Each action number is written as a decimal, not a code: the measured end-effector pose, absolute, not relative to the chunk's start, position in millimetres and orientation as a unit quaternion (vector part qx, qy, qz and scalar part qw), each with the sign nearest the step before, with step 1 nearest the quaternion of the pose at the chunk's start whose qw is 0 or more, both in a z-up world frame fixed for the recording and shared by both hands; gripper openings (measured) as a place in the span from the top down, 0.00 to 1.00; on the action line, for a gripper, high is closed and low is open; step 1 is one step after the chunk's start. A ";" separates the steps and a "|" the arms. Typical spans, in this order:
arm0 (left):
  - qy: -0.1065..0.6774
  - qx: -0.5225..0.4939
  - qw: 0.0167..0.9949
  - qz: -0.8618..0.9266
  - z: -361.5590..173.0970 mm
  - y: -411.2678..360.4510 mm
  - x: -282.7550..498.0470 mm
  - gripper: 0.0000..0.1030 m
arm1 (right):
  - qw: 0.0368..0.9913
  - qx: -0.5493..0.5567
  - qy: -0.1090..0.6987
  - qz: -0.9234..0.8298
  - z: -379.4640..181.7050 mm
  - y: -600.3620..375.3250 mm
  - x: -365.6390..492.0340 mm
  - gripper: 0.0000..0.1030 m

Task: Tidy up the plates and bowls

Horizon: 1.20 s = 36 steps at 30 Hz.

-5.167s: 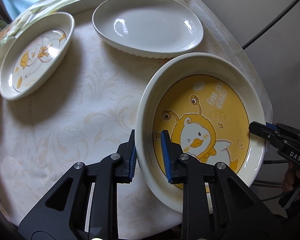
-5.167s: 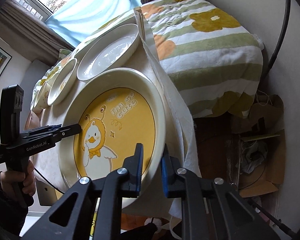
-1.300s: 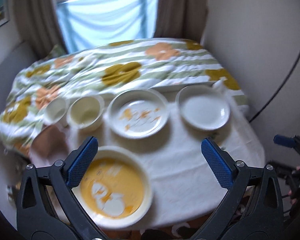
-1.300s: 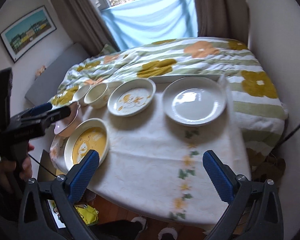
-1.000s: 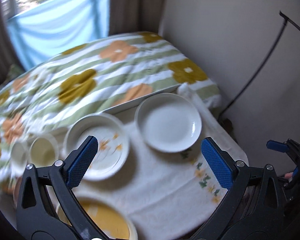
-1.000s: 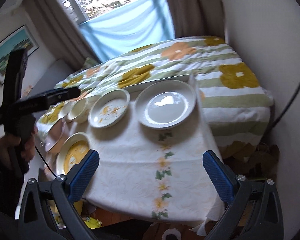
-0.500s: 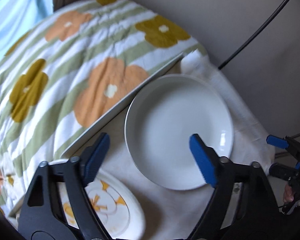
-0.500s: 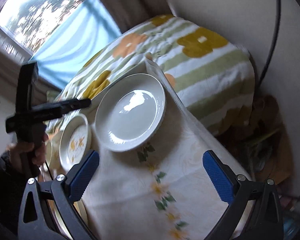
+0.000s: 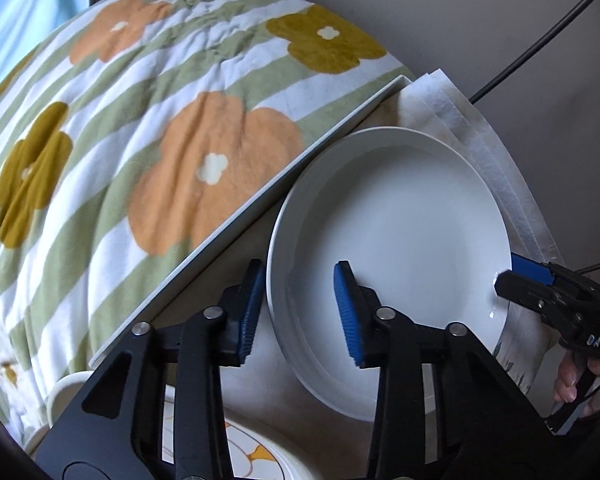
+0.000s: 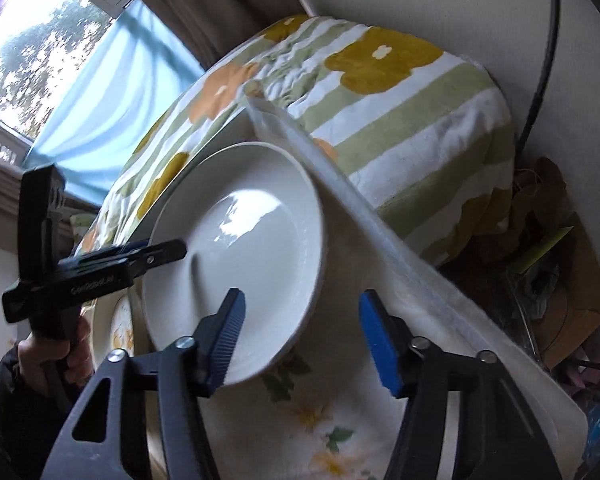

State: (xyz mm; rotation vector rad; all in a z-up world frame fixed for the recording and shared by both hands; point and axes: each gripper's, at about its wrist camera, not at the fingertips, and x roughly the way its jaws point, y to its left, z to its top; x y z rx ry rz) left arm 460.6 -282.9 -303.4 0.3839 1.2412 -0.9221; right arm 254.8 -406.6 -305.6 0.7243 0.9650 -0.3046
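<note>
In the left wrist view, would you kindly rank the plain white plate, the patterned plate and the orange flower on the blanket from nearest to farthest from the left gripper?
1. White plate: its near rim sits between the left gripper's closing jaws.
2. Patterned plate: just below, at the bottom edge.
3. Orange flower: up and left, beyond the table edge.

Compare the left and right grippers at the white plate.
The left gripper straddles the plate at its rim beside the patterned plate; the right gripper straddles the opposite rim, nearer the tablecloth edge. The left fingers stand closer together than the right fingers. Shared: each has one finger over the plate's inside and one outside, neither visibly pinches it yet, and both have just been closing.
</note>
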 end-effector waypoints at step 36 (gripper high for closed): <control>0.489 0.121 0.792 -0.344 -174.3 -219.2 376.3 0.79 | 0.845 0.251 0.472 -0.031 -223.8 -385.5 235.7 0.84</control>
